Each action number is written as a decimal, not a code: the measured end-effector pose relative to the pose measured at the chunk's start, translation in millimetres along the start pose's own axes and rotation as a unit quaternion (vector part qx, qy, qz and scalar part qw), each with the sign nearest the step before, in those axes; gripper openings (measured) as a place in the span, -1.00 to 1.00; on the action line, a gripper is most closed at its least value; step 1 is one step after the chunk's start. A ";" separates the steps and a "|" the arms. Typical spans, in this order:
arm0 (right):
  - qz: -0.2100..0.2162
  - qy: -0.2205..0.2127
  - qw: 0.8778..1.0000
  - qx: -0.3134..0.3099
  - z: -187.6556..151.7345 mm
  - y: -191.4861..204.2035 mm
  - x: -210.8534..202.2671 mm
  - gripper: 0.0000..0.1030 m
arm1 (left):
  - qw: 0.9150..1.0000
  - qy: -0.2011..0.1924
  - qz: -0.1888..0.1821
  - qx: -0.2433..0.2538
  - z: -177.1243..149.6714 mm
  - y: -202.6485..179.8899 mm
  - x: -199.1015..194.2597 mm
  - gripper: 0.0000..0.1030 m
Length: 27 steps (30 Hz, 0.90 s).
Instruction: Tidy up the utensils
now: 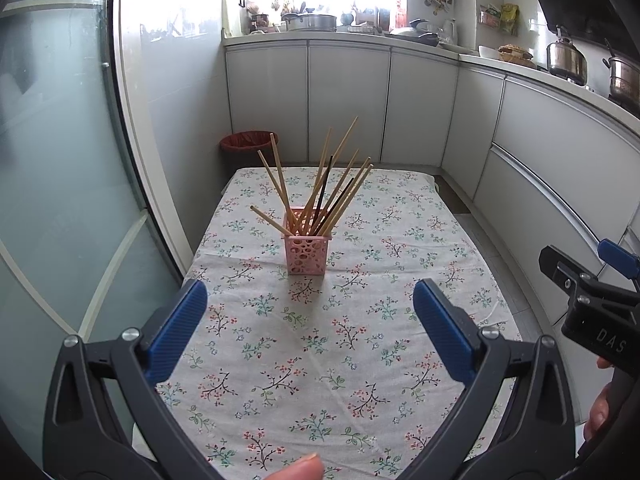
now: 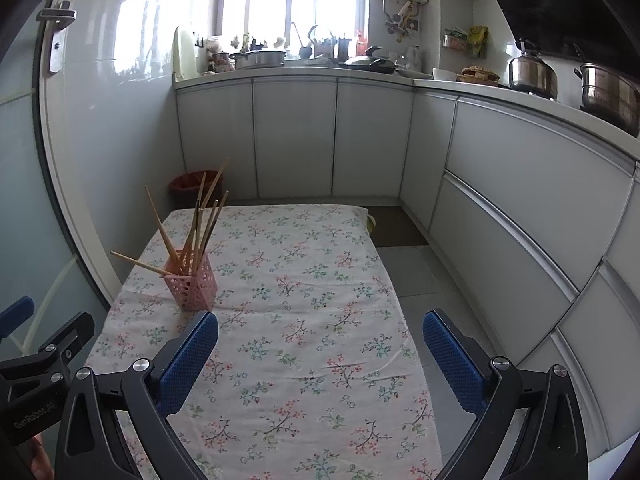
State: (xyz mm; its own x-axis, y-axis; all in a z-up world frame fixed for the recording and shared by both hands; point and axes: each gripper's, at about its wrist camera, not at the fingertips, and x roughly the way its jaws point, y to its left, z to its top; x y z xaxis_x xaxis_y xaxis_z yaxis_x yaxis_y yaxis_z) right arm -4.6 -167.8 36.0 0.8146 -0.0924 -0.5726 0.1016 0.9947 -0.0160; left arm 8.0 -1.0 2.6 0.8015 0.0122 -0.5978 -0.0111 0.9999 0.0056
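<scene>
The left hand-held gripper is wide, its blue pads far apart with only cloth between them. It hovers above the near part of the worktop and points straight at the holder. A fingertip shows at the bottom edge of the left view only. At the right edge of this view the other tool's body is visible, beside the worktop, with a hand under it.

The right hand-held gripper is also wide and holds nothing. It hovers level over the near right part of the worktop and partly over the floor, which the left view hardly shows.

The pink holder stands upright near the middle of the flowered cloth. In the right view it is on the left side, well apart from the right gripper. The chopsticks stand inside it and lean in many directions; one lies low over its left rim. The left view shows two dark ones among the wooden ones.

Beyond the worktop there is a red bin on the floor, then white cabinets.
</scene>
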 end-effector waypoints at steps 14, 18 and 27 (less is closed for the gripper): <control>-0.005 0.000 1.000 0.005 0.9 -1.1 1.2 1.00 | 1.000 0.000 -0.001 0.002 -0.1 -0.4 0.6 0.99; -0.006 0.001 1.000 0.005 0.3 -1.0 0.5 1.00 | 1.000 0.000 -0.001 0.004 0.3 -0.3 1.4 0.99; -0.005 0.001 1.000 0.004 0.4 -1.2 0.6 1.00 | 1.000 0.001 0.002 0.007 0.0 -1.1 1.9 0.99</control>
State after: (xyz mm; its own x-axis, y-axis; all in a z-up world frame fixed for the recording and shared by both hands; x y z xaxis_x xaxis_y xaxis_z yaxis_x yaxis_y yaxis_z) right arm -3.9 -169.1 36.0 0.8128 -0.1031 -0.5734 0.1150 0.9932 -0.0156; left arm 9.6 -2.1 1.5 0.8004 0.0163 -0.5993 -0.0065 0.9998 0.0186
